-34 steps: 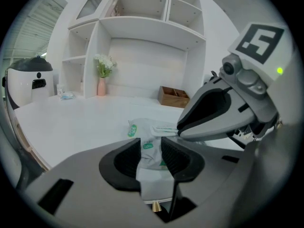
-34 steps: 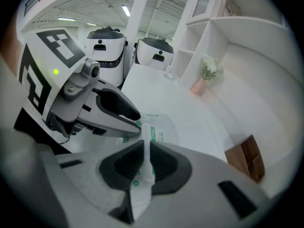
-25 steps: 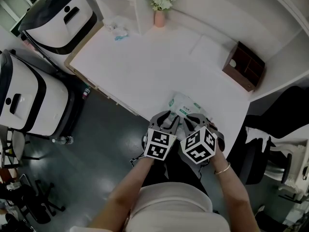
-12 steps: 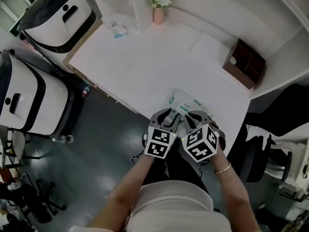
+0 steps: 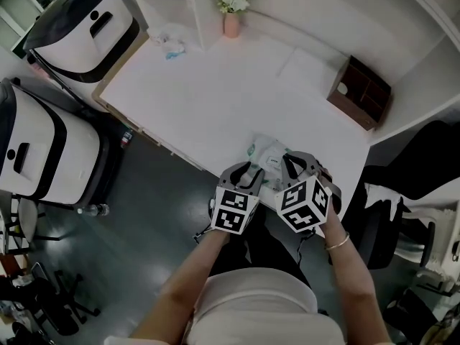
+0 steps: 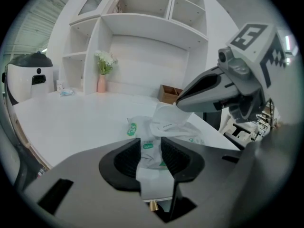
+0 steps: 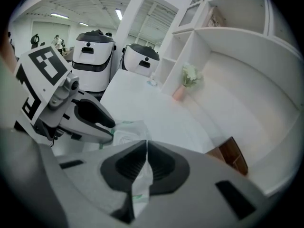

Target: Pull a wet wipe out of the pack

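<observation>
Apparently pack (image 6: 159,129) lengthwise from left tongs (image 6: 151,148)

**Right gripper** (image 5: 297,164): displaced toward 1 o'clock in the head view, away from the person's body. It now lies over the 3 o'clock side of the wet wipe pack (image 5: 266,149), where before it sat at the pack's 5 o'clock edge.

**Right marker cube** (image 5: 307,204): the gap to the left marker cube (image 5: 235,210) has widened.

**Right hand** (image 5: 332,205): shifted with the gripper toward 1 o'clock.
</observation>
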`<state>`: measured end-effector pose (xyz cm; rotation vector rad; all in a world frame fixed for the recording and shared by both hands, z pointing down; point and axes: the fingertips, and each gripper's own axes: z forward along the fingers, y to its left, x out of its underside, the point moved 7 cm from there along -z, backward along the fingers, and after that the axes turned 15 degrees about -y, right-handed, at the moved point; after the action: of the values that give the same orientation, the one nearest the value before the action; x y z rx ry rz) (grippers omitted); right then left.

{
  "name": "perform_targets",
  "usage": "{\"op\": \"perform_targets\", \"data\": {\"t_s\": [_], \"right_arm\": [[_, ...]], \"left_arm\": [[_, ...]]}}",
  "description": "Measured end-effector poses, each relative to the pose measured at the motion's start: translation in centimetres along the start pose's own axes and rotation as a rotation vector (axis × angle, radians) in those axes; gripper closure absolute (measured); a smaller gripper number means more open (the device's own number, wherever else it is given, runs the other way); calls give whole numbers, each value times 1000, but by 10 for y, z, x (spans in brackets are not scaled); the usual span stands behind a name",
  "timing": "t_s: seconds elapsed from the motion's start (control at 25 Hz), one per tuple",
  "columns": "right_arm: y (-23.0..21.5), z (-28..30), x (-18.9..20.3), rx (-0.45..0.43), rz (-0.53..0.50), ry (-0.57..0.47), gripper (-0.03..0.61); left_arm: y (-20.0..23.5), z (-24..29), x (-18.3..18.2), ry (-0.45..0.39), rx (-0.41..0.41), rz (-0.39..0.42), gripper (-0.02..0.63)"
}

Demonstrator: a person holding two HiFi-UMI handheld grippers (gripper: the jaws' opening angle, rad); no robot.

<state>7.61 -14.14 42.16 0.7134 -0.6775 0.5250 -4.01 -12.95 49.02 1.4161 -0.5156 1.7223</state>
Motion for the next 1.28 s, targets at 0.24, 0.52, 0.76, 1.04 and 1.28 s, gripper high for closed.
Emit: {"op": "perform_targets", "data": {"t_s": [0.24,0.52,0.76,1.04,1.28], "right_arm": [[-20,5,6,14,52,-4,565],[-34,14,13,2,120,0,563],[-48,27,25,-22,261,-11,563],[-57,31,33,-36,453,-58,563],[-57,9,33,-55,634,-156,561]], "left_arm": [[-1,1,1,6,6,-2,483],[-1,0,0,13,12,5,485],[0,1,-1,27,18,14,488],[0,0,-2,33,20,22,488],[1,0,-4,42,38,50,486]]}}
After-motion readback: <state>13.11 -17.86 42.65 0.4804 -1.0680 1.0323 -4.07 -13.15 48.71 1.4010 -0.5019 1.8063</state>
